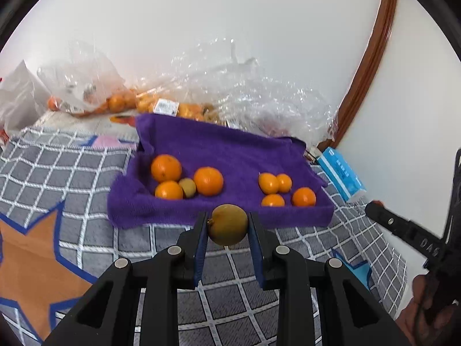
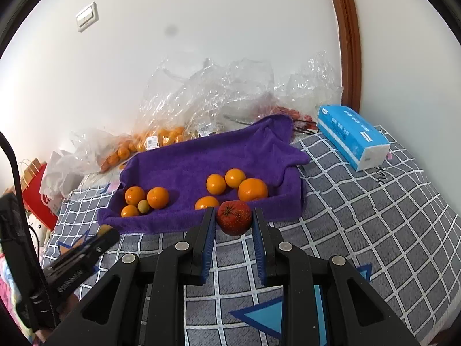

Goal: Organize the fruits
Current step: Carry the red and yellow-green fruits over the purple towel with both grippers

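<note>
Here, left tool (image 1: pixel 227 225) pinching yellow-brown fruit (image 1: pixel 228 224), right tool (image 2: pixel 234 218) pinching red fruit (image 2: pixel 234 217).

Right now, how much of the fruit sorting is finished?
Partly done. Two groups of oranges already sit on the purple towel. The left claw grips a yellow-brown fruit and the right claw grips a red fruit. More oranges wait in the plastic bags.

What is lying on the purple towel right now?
On the purple towel: seven oranges in two clusters and one small yellow-green fruit. What lies beneath the towel is covered.
</note>
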{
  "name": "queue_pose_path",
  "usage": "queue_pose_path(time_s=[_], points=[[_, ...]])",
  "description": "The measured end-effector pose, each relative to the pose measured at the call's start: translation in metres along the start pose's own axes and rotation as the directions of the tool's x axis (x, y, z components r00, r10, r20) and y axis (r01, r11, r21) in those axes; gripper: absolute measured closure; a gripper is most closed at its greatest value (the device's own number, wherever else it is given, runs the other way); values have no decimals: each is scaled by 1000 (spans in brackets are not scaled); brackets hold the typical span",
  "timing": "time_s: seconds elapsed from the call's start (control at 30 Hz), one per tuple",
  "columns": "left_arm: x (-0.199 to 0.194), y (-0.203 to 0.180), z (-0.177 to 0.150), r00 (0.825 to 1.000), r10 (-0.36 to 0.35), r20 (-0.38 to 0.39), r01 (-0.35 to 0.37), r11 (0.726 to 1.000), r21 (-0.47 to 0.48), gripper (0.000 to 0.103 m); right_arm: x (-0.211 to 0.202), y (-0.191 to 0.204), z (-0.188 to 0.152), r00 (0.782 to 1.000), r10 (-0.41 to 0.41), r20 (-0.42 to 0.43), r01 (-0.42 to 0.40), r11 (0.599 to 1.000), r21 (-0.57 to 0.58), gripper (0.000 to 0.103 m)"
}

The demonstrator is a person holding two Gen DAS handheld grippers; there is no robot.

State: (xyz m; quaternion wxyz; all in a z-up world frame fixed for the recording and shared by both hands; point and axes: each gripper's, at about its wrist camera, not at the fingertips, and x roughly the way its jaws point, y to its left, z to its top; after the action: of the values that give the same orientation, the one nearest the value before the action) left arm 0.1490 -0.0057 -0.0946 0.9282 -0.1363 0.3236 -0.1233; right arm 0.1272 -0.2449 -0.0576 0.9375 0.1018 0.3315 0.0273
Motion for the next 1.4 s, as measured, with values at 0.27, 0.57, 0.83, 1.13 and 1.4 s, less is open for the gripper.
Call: queue_pose_path(time_s=[0.27,0.57,0.83,1.13,1.4], points=[[-5,-6,28,999,20,43,-21,1000,18,77,4,4,12,1000,-2,28,3,1000,-28,78],[0,-11,56,997,27,77,-29,999,26,77,14,9,31,998,4,64,-1,998,-56,78],[14,-8,68,996,52,68,-54,998,16,77,25,19,43,996,6,92,4,994,-110,78],[36,2,81,997,68,27,-68,998,-10,77,43,24,52,995,29,90,-18,992,-127,78],[52,12,91,997,80,7,-80,996,-25,77,63,17,60,997,29,78,-20,994,-108,78]])
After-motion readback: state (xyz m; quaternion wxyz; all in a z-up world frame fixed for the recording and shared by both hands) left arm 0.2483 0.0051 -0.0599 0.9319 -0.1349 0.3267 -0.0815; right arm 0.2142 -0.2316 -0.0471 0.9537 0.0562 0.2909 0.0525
